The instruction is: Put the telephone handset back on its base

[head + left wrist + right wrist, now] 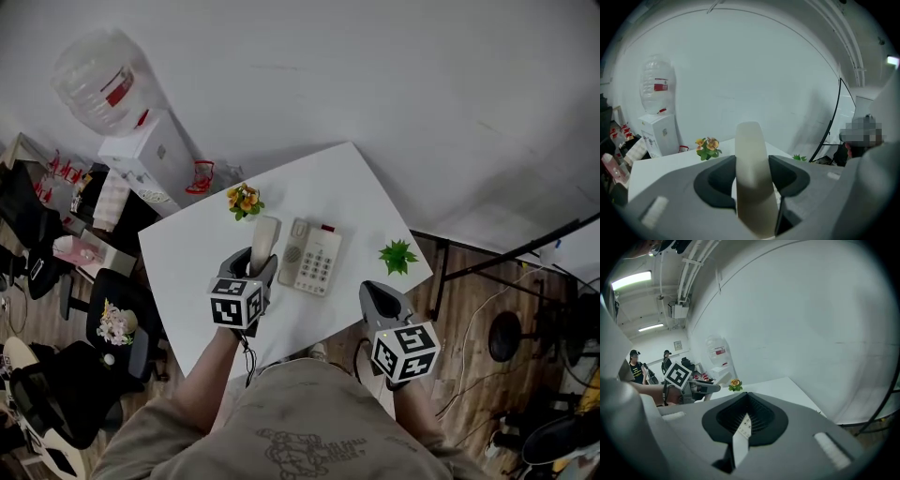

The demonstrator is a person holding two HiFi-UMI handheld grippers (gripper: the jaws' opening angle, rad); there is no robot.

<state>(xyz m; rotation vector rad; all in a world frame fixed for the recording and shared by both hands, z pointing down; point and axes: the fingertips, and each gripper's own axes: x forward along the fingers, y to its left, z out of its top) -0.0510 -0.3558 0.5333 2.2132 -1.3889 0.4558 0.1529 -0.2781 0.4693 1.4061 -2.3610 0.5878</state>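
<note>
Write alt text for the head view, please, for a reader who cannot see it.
From above, the left gripper holds a beige telephone handset just left of its keypad base on a white table. The right gripper, shut and empty, hangs beside the table's near edge; small flowers and a green plant also sit on the table.

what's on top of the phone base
Nothing lies on the phone base; its top is bare. The handset is off it, held by the left gripper. The base's underside is hidden.
</note>
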